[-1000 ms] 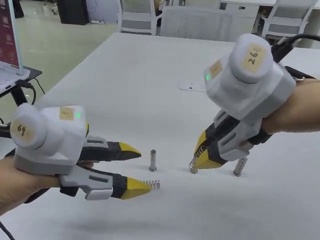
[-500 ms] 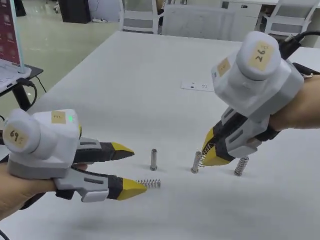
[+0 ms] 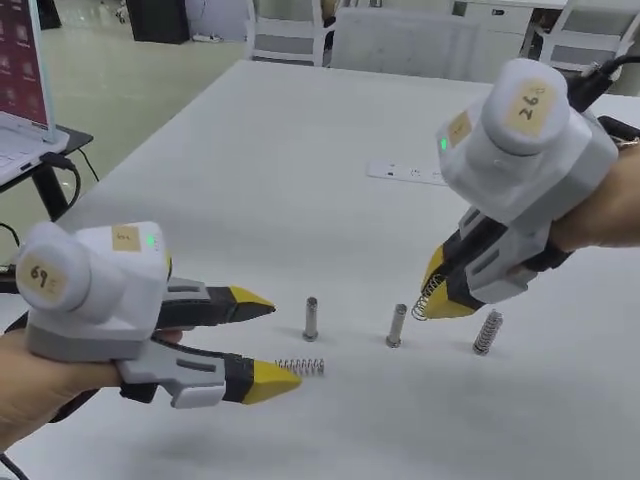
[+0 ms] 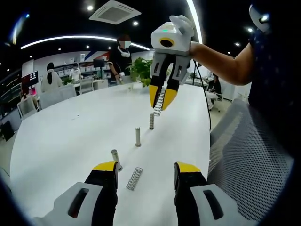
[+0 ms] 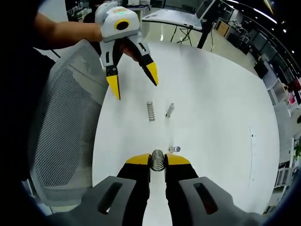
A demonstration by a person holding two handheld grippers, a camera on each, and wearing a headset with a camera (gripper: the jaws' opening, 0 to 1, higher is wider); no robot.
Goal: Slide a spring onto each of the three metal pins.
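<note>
Head view, workbench lot, contents as found.

Tabletop (image 3: 250, 150): white, bare over most of its surface. Task items grouped toward the near edge.

Left pin (image 3: 311, 318): upright, bare.

Middle pin (image 3: 397, 326): upright, bare, in a row with left pin roughly along the near edge.

Right pin (image 3: 482, 350): last in the row, leaning slightly. Shaft sheathed by fitted spring (image 3: 487, 330).

Loose spring (image 3: 300, 366): lying flat, closer to the near edge than left pin, just beside the lower tip of left tongs.

Left tongs (image 3: 278, 338): low over the tabletop on the left side, jaws spread wide, gripping nothing. From left gripper view: loose spring (image 4: 134, 178) ahead of and between the yellow tips, left pin (image 4: 115, 159) just past the left-hand tip, the other two pins in line beyond.

Right tongs (image 3: 441, 298): slanting down from the right side, jaws drawn almost together on held spring (image 3: 428, 296). Clamped at the spring's upper end, the rest hanging tilted below the tips, lower end just beside the top of middle pin. Touching or apart: not discernible. From right gripper view: coil seen end-on, pinched between the yellow tips, middle pin (image 5: 174, 149) just beyond.

Socket strip (image 3: 405, 172): flat, well apart from the pins, toward the far edge.

Laptop (image 3: 20, 70): off the left edge, on a separate stand.

Chairs (image 3: 285, 30): beyond the far edge.
</note>
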